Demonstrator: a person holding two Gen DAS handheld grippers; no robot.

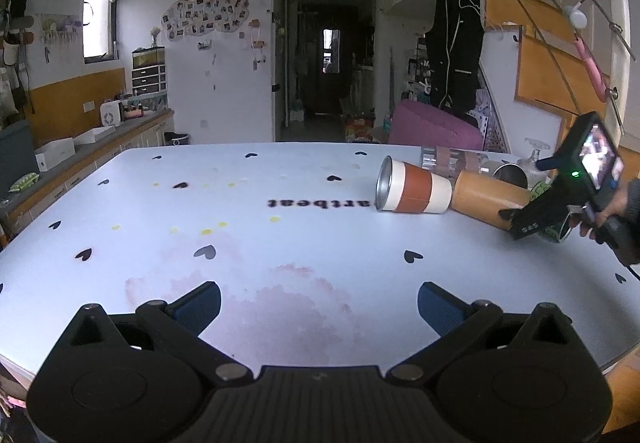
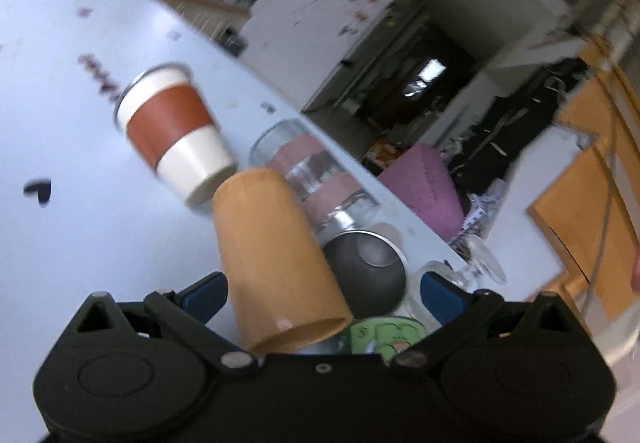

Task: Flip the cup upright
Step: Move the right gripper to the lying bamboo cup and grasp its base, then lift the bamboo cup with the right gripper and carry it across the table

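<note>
Left tongs and right tongs both spread wide

1. In the right wrist view, motion blur smears the tabletop print; its dark lettering cannot be read.
2. The bamboo cup has its open end partly hidden behind the right claw body.
3. A green-patterned cup shows only a sliver; its shape is unclear.
4. In the left wrist view, the right claw covers the bamboo cup end, and its fingertips are hidden.
5. The tabletop word is partly covered by the white and brown cup.
</note>
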